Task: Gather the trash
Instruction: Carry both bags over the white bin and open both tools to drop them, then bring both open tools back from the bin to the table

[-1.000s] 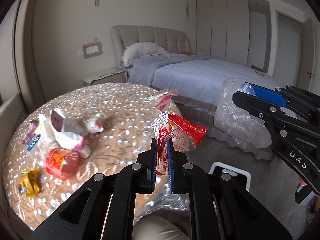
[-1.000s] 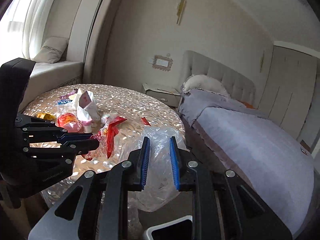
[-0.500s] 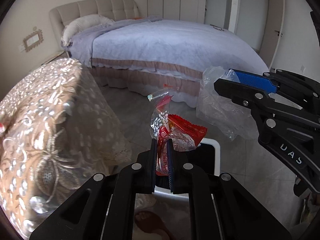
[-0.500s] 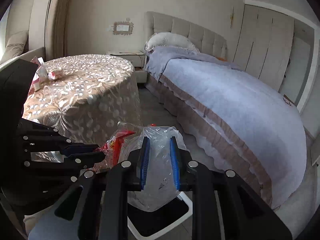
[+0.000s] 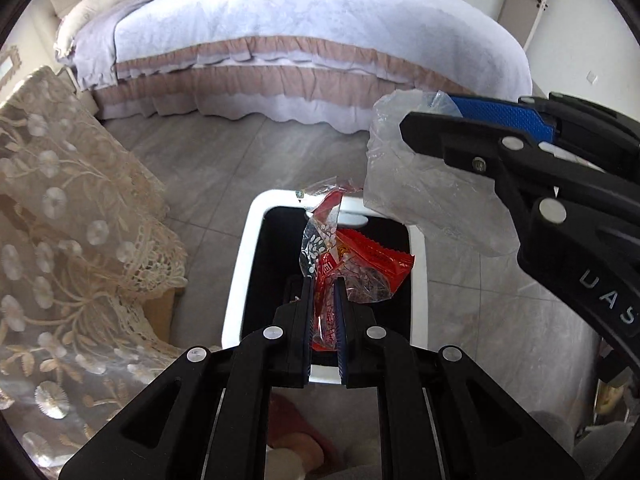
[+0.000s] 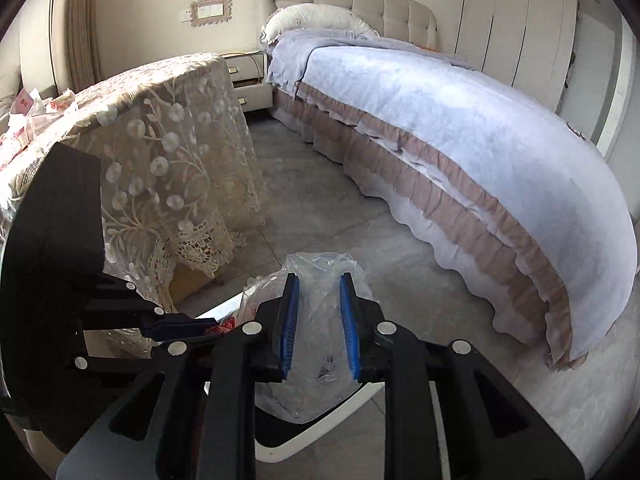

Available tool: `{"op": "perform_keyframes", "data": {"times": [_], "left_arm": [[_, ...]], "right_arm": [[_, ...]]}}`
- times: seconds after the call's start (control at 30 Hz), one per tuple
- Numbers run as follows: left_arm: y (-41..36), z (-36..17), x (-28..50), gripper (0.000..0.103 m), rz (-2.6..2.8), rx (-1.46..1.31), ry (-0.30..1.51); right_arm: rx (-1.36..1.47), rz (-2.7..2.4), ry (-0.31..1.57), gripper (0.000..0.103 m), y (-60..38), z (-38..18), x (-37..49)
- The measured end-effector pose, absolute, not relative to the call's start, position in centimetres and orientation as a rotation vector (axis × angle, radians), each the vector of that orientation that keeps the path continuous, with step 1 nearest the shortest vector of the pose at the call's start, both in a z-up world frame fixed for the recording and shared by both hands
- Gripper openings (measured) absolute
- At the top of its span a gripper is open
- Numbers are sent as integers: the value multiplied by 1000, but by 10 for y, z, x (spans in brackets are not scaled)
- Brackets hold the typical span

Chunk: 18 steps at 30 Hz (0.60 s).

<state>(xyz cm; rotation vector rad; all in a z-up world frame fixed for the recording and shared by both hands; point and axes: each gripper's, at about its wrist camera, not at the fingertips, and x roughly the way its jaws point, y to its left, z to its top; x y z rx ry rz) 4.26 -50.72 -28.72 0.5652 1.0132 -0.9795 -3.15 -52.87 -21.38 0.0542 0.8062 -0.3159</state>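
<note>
Red snack wrapper (image 5: 352, 268) pinched in left gripper (image 5: 323, 280) right over the white bin (image 5: 248, 264); clear plastic bag (image 6: 320, 320) clamped in right gripper (image 6: 319, 280) just beside. Drop-off step, probably: just needs both jaws spread so the trash falls inside

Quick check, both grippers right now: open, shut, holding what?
Left gripper: shut on the red snack wrapper, above the white bin.
Right gripper: shut on the clear plastic bag.
</note>
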Motion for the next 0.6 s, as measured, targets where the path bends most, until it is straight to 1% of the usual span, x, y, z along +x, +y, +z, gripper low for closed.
{"op": "perform_keyframes", "data": {"times": [0.03,0.07,0.1,0.13,0.3,0.43,0.6], "left_arm": [[-509,-292,42,12,-981,575,1029],[-509,-295,41,31,-983,582,1045],[-511,-298,42,54,-973,580,1052],[-512,-300,43,98,-949,581,1060],[-511,-305,43,99,-912,622,1010],[-500,-291,51,99,-840,647,932],[-481,-268,66,99,-705,652,876]], "right_arm": [[58,-316,813,22,-531,-216,-31],[60,-318,819,22,-533,-219,-31],[62,-320,824,22,-534,-221,-30],[66,-320,829,23,-536,-223,-29],[75,-316,841,23,-541,-231,-27],[75,-309,841,24,-541,-233,-24],[77,-275,861,24,-537,-241,-19]]}}
